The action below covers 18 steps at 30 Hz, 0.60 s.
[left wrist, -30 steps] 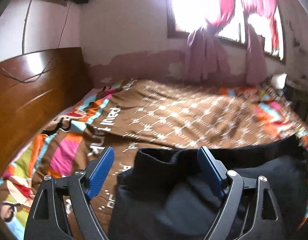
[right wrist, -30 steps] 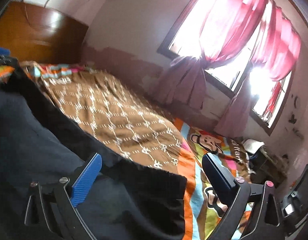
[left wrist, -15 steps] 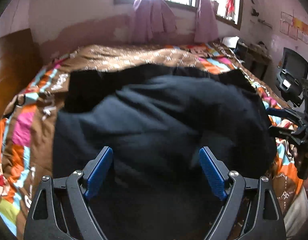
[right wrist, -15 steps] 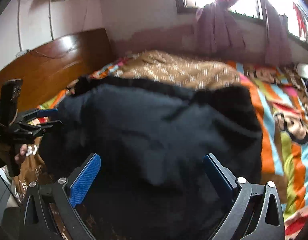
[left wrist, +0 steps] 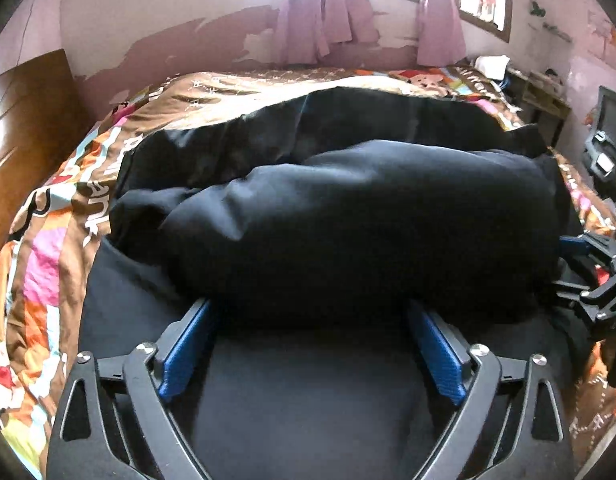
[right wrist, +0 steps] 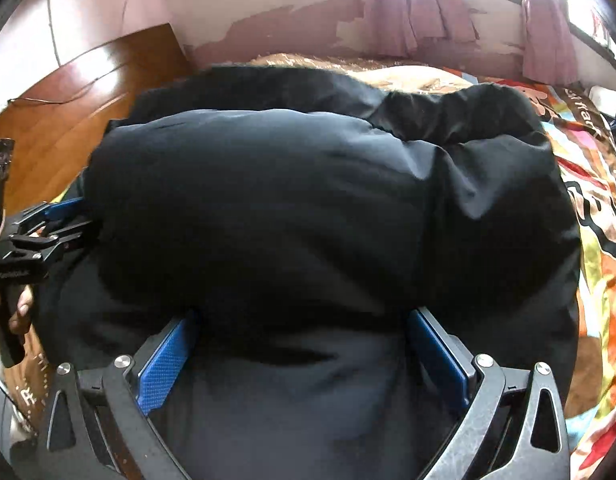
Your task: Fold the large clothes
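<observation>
both grippers sit low over the dark garment (left wrist: 348, 208) bunched on the bed (left wrist: 47, 280); left gripper (left wrist: 312, 336) jaws opening, right gripper (right wrist: 303, 344) spread wide, neither pinching cloth, probably releasing a finished fold.

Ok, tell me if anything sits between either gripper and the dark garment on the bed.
Nothing visible does. The dark garment bulges right at the left gripper, whose jaws are opening, and at the open right gripper. Only the patterned bedspread lies around it.
</observation>
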{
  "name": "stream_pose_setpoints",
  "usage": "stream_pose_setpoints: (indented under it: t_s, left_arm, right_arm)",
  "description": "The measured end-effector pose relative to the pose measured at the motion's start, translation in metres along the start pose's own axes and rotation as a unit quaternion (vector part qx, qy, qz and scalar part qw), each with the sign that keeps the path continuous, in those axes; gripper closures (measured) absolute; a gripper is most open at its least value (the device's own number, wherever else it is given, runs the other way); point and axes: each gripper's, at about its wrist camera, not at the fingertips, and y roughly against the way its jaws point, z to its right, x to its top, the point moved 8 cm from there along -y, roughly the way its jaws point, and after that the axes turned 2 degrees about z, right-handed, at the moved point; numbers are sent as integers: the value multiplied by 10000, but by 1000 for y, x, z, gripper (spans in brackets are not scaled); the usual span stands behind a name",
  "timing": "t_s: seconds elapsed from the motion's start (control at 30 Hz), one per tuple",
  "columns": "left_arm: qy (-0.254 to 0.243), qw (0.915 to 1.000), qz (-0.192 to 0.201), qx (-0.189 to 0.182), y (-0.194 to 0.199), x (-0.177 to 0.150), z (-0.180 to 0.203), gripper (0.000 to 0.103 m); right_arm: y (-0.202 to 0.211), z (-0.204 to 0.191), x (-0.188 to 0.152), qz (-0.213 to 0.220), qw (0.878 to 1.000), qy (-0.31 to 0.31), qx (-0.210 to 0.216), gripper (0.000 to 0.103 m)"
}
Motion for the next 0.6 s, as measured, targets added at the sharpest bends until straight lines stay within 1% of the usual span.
stream_pose_setpoints:
  t_s: [0.1,0.2,0.27,0.43,0.6]
  left_arm:
    - [-30,9999,-14,119,-9,7,-1,6]
    - [-5,9999,-47,158,-17,13,-7,4]
    - [-23,9998,-84,181,-22,17,-11,1]
    - [7,9997,-229,97,-37,25,-17,1]
    - [72,9994,-351,32,-47,31,-24,1]
  right_arm:
    - [-8,5,12,-67,10000,-28,-54,0]
    - [-15,11,25,-121,9998,-109,-82,0]
    - [-20,15,33,-195,9996,-143,-143,0]
    - [-31,23,48,-466,9981,-380,-165,0]
    - [-48,33,60,-720,9966,-359,-168,0]
